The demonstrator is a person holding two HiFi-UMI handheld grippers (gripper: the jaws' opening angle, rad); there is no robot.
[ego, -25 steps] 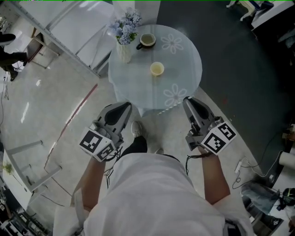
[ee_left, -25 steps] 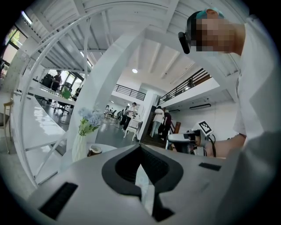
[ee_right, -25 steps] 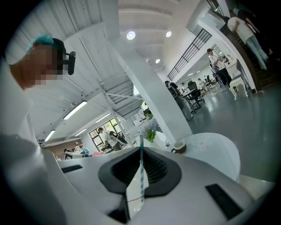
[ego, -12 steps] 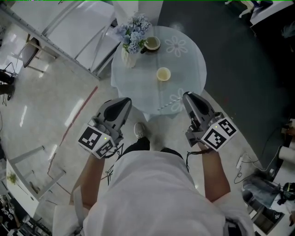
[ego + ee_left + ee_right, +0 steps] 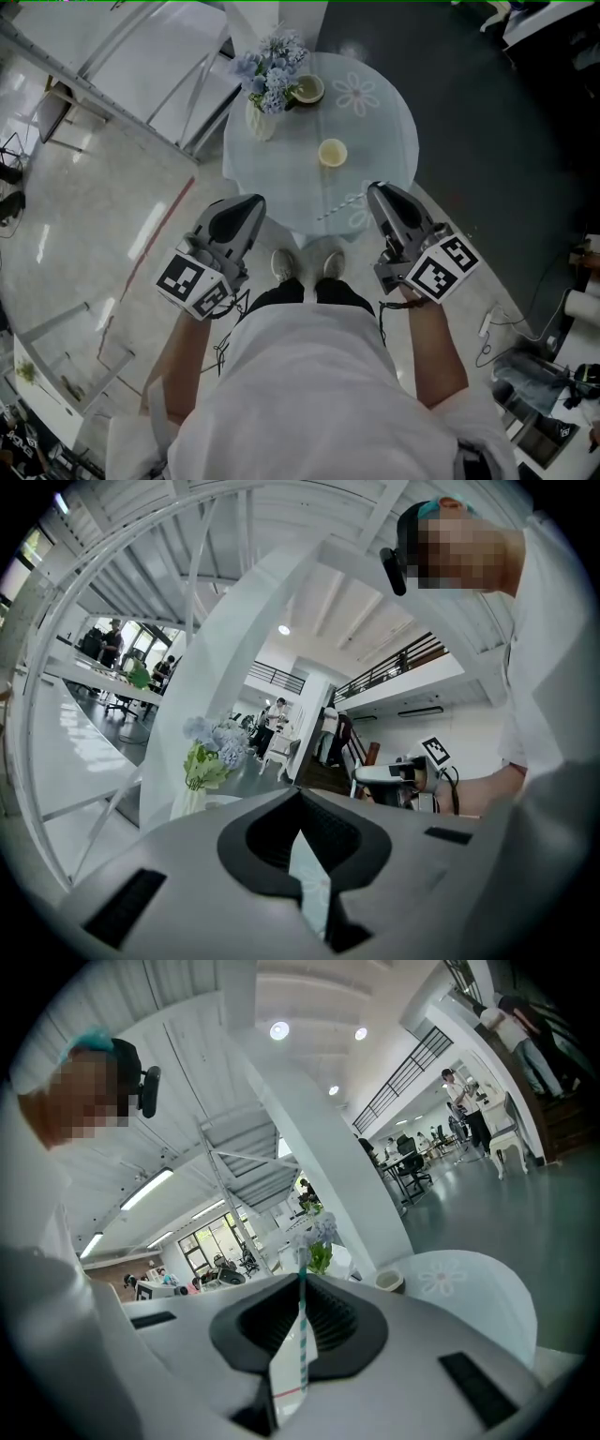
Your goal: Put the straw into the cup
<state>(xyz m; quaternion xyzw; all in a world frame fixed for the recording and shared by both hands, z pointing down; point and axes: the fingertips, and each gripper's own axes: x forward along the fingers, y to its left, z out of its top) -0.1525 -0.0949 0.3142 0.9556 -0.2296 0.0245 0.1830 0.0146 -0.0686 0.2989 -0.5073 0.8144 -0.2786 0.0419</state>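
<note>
My right tool point(image 5: 377, 195) is clamped on the straw point(image 5: 301, 1330) — pickup done. My left tool point(image 5: 251, 206) is almost together, with nothing in it (idle). The cup point(image 5: 332, 152) stands on the worktop point(image 5: 384, 141) ahead of the right tool, apart from it — I judge insertion is still to do.
</note>
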